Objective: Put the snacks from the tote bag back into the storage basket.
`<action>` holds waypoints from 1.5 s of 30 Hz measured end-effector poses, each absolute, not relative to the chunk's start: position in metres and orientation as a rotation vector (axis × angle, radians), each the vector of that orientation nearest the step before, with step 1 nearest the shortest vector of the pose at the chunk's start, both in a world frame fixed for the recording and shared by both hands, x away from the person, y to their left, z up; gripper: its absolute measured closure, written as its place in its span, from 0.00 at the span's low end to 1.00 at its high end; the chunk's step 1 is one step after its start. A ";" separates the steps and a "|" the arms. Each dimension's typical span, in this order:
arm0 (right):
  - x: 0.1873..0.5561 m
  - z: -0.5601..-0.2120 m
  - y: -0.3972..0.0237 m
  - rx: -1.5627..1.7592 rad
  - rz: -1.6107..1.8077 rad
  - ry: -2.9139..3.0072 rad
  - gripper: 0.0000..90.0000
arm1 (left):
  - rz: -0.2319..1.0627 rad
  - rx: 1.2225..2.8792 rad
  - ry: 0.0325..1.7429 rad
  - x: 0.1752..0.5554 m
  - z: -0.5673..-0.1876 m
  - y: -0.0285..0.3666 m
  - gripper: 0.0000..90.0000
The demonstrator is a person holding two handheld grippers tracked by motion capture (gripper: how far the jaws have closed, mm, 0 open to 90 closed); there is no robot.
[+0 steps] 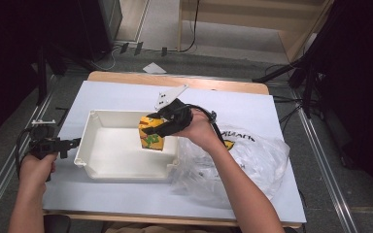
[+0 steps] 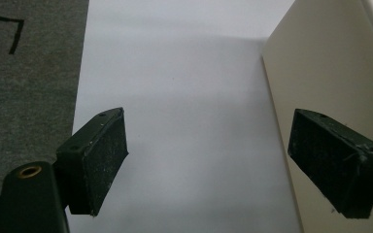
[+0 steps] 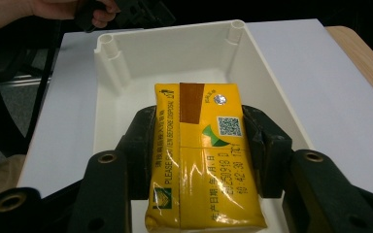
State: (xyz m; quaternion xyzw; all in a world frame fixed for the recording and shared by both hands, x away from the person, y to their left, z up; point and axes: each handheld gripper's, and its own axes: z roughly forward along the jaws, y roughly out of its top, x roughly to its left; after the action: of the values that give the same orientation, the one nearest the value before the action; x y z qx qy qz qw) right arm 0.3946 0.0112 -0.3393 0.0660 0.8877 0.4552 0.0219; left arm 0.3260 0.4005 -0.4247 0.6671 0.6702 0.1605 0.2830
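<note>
A yellow drink carton [image 1: 150,134] [image 3: 204,160] hangs over the right end of the white bin [image 1: 111,167] [image 3: 175,48]. My right gripper [image 1: 162,124] [image 3: 199,145] is shut on the drink carton, one pad on each long side. The carton's top carries a brown strip, a foil dot and a QR code. My left gripper [image 1: 73,143] [image 2: 206,160] is open, held just off the bin's left wall [image 2: 320,73], above the white tabletop, with nothing between its pads.
A crumpled clear plastic bag [image 1: 243,160] with printed lettering lies right of the bin. The white table sheet [image 1: 126,94] covers a wooden top whose edge [image 1: 175,80] shows at the back. Grey floor [image 2: 24,73] lies left of the table.
</note>
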 end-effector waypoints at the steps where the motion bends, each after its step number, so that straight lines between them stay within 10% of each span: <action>1: 0.395 -0.340 0.012 0.201 1.415 2.752 0.60 | 0.430 1.788 1.795 0.326 -0.425 0.401 0.17; 45: 0.397 -0.373 0.062 0.052 1.373 2.821 0.60 | 0.422 1.780 1.792 0.326 -0.425 0.401 0.17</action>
State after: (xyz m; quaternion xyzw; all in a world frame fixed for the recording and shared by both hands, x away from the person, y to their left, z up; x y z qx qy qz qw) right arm 0.3971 0.0622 -0.3734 0.0166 0.8990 0.4375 0.0020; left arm 0.3261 0.4011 -0.4251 0.6660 0.6705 0.1580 0.2862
